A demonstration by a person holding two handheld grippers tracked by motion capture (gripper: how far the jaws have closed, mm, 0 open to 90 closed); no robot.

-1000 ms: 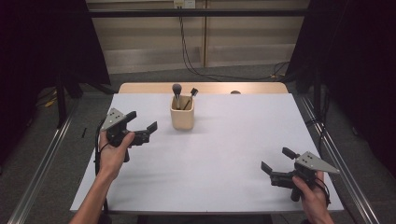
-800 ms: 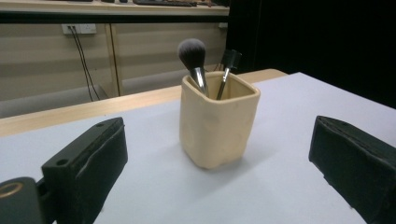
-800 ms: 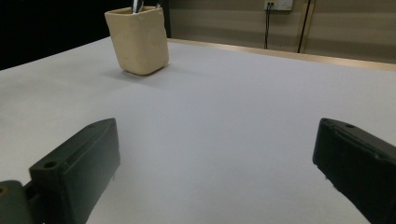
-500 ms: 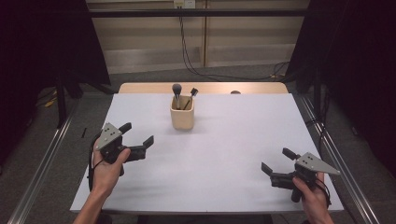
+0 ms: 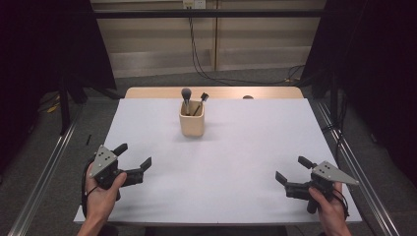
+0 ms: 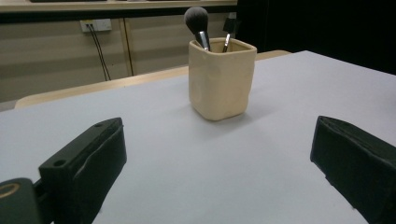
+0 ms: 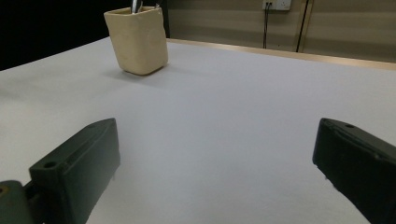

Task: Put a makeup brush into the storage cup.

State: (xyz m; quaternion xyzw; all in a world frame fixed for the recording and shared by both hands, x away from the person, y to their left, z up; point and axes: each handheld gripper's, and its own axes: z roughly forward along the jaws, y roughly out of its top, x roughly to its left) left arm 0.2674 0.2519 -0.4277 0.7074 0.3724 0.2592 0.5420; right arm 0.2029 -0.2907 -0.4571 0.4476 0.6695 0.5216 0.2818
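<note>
A cream cup (image 5: 192, 124) stands at the far middle of the white table (image 5: 236, 157), with a fluffy makeup brush (image 5: 186, 95) and a smaller flat brush (image 5: 202, 98) upright in it. My left gripper (image 5: 133, 155) is low at the table's near left, open and empty, and aimed toward the cup (image 6: 222, 79), with the fluffy brush (image 6: 196, 21) rising from it. At the near right my right gripper (image 5: 293, 169) rests open with nothing between its jaws; the cup (image 7: 137, 39) lies far off at its upper left.
A wooden strip (image 5: 216, 92) runs along the table's far edge, with a small dark object (image 5: 248, 97) on it. Metal rails (image 5: 44, 167) flank both sides. Cables (image 5: 196, 49) hang down the back wall.
My left gripper has drawn back toward the near left edge, away from the cup, staying open. The right gripper has not moved.
</note>
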